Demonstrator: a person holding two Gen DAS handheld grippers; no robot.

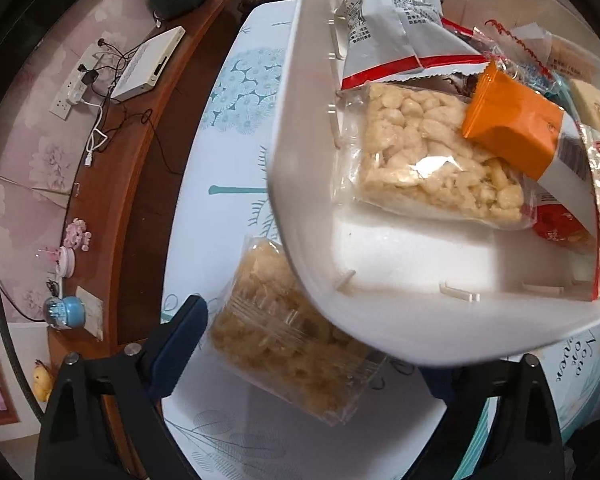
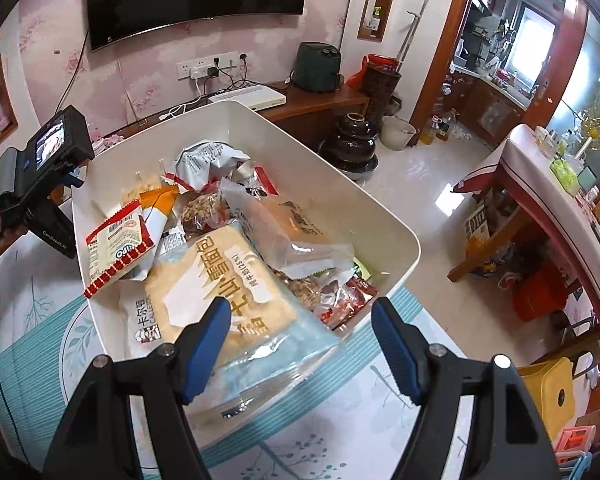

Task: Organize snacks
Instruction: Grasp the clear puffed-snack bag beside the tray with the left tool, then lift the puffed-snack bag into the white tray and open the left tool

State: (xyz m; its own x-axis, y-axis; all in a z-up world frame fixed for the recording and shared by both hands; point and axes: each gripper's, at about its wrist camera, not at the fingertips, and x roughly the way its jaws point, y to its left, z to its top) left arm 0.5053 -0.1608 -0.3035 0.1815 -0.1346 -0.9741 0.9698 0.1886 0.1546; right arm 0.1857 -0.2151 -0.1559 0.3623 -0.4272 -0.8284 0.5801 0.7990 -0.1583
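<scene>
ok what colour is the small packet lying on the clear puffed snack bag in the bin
Orange packet with a white end, resting on the clear snack bag; clearest in the left wrist view.

Both views are bright and evenly lit, with strong fisheye bending and black corners. Daylight from the window (image 2: 534, 36) at upper right glares on the floor (image 2: 428, 176). The white bin (image 1: 300, 128) looks motion-smeared along its near edge in the left wrist view.

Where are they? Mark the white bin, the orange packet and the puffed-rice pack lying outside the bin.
white bin (image 1: 300, 128), left wrist view, on its outer side wall.
orange packet (image 1: 512, 128), left wrist view, on its orange face.
puffed-rice pack (image 1: 284, 340), left wrist view, on the clear wrapper's middle, on the table.
</scene>
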